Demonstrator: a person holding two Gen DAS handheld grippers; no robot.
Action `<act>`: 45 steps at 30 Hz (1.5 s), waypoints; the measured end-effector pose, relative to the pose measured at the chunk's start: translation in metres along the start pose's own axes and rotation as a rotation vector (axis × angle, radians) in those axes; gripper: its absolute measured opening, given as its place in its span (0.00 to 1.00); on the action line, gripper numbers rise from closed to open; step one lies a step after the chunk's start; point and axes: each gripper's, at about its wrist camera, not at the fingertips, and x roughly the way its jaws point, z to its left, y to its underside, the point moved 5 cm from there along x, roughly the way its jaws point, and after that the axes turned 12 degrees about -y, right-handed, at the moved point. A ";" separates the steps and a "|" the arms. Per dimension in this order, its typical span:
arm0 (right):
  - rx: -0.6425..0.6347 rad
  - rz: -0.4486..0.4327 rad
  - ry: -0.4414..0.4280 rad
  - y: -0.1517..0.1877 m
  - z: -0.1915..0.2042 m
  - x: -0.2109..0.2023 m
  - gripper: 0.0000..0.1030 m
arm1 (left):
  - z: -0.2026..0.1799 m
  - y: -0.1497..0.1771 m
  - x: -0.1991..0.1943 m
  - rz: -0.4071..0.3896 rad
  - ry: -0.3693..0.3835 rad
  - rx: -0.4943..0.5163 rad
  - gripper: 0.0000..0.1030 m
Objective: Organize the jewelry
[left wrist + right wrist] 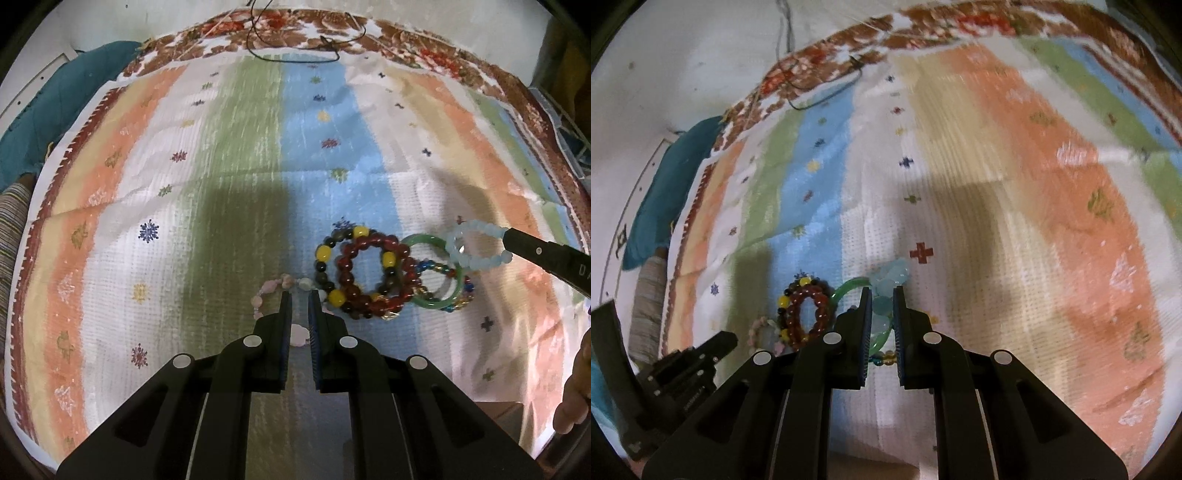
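Lifting pale-blue beaded bracelet (476, 245) in closed right tongs (882, 306) from bracelet pile (380, 275); left tongs (299, 306) nearly closed, apparently empty; next, placing apart.

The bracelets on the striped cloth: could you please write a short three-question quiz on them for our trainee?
1. True or false: the right gripper is closed on the pale blue bead bracelet.
2. Which bracelet lies between the fingers of the left gripper?
A. the pink bead bracelet
B. the green bangle
C. the dark red bead bracelet
3. Fill in: the dark bracelet with yellow beads overlaps the ____ bead bracelet.

Key: 1 true; 2 A; 3 dark red.
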 end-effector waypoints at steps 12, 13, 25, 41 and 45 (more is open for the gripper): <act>-0.100 -0.018 0.044 0.009 0.009 -0.028 0.12 | 0.008 -0.001 -0.010 0.008 0.047 -0.043 0.08; -0.107 -0.017 0.048 0.010 0.010 -0.030 0.12 | 0.011 0.001 -0.007 0.021 0.043 -0.052 0.08; -0.139 0.020 0.060 0.015 0.012 -0.018 0.12 | 0.029 0.007 0.026 0.113 0.027 -0.099 0.31; -0.200 0.048 0.082 0.021 0.021 -0.012 0.12 | 0.023 0.007 0.057 0.149 -0.014 -0.061 0.32; -0.227 0.051 0.095 0.023 0.025 -0.012 0.12 | 0.018 0.010 0.062 0.151 -0.050 -0.015 0.20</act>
